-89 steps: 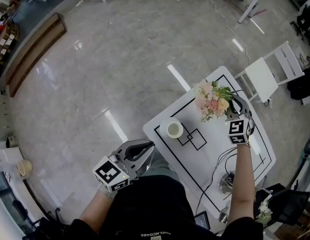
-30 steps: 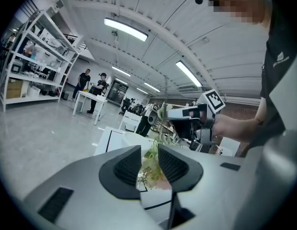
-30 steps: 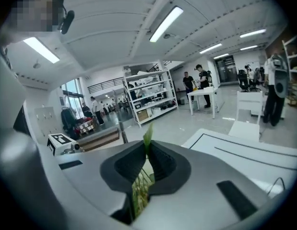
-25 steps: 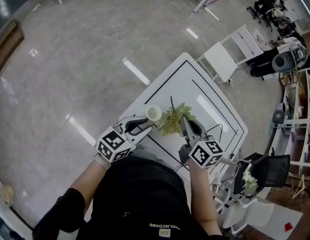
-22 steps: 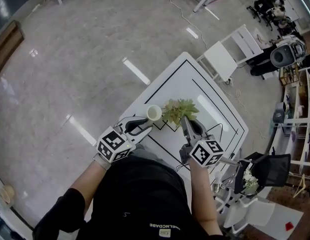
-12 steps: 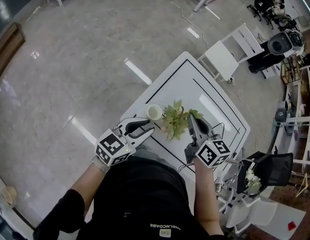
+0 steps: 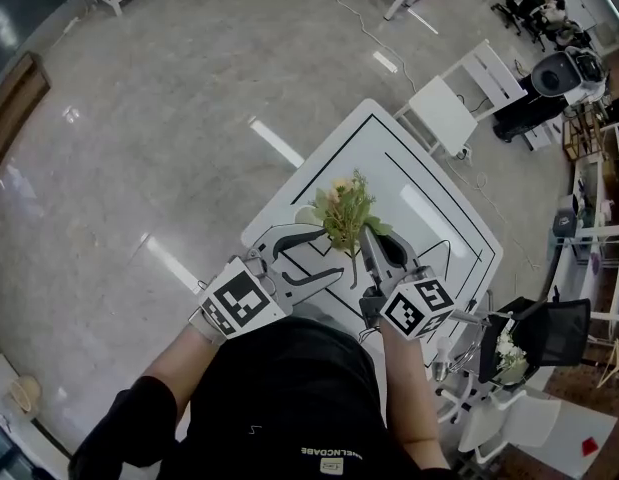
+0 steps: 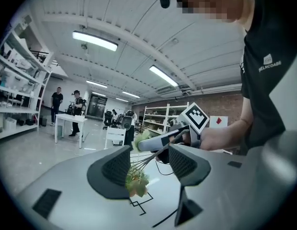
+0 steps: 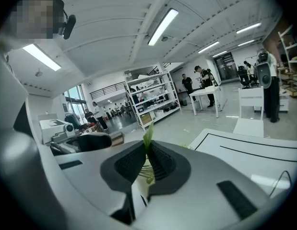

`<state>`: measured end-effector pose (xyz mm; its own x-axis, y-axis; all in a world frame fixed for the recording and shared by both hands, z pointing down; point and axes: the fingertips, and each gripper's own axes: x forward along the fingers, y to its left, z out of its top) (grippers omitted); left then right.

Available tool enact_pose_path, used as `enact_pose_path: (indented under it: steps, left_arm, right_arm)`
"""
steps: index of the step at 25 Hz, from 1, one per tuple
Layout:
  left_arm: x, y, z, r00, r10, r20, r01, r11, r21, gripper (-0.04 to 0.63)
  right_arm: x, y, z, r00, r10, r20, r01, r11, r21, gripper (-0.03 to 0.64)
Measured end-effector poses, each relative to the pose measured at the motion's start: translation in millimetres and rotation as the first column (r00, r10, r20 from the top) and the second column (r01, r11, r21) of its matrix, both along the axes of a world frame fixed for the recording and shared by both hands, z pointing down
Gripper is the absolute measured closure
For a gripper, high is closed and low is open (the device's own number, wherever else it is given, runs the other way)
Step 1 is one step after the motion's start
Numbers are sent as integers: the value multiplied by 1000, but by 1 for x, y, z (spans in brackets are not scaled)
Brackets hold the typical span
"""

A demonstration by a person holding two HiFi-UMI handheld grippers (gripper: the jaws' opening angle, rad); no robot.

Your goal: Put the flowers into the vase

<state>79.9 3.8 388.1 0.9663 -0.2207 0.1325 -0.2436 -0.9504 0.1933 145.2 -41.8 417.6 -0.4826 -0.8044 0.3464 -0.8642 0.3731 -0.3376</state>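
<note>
The flowers (image 7: 341,206), a green bunch with pale blossoms, are held over the near corner of the white table (image 7: 419,163). My right gripper (image 7: 368,238) is shut on their stems. In the right gripper view a green leaf (image 9: 147,137) sticks up from the shut right gripper (image 9: 147,163). My left gripper (image 7: 329,250) is raised beside the bunch at the table's near edge, its jaws opening wide with nothing pressed between them. In the left gripper view the flowers (image 8: 136,183) hang just beyond the left gripper (image 8: 149,166), stems running up to the right gripper (image 8: 160,142). No view shows the vase.
Black lines are marked on the table, and a cable (image 7: 441,253) lies on its near right part. A white chair (image 7: 454,98) stands beyond the table. A black chair (image 7: 549,333) and small gear stand at the right. People and shelves are far back.
My left gripper has risen from beside the vase and opened its jaws wide. The vase no longer shows. The right gripper has lifted the bunch a little, its blossoms now pointing away.
</note>
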Motion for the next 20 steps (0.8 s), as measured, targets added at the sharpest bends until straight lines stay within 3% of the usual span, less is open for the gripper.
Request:
enact_pose_path:
  steps: [4,6,9,10,12,17,20]
  left_arm:
    - [13,12,-5,999,45,0,-45,997,59,354]
    - [12,11,-13,998,30,-50,-27,998,61,354]
    - [10,5,-28,988,-40,-149,38,999,-12,359]
    - [6,1,-29,983,-65,-171,59,998,-38,381]
    - [-3,-9,-28,974,-122,-192,110,991,-72,568]
    - [-16,-24,-19,958,-199,-205,169,973,-155,592]
    - [-17,-26,-21,947,-220,-234,177,965,-192,594]
  right_arm:
    - [-12,-5,-3,1000,4,15,-4,1000,6,588]
    - [-19,-5,-2,1000,-9,13,9,1000,5,589]
    - [-19,3,-2,999,-33,7,33,999,-6,589]
    - [-19,6,-1,999,-36,6,36,999,-11,588]
    - [-19,10,4,999,-38,8,38,999,-24,589]
    - [-18,18,14,999,-28,36,30,998,-48,588]
    - [-19,20,16,995,-12,104,20,997,-72,588]
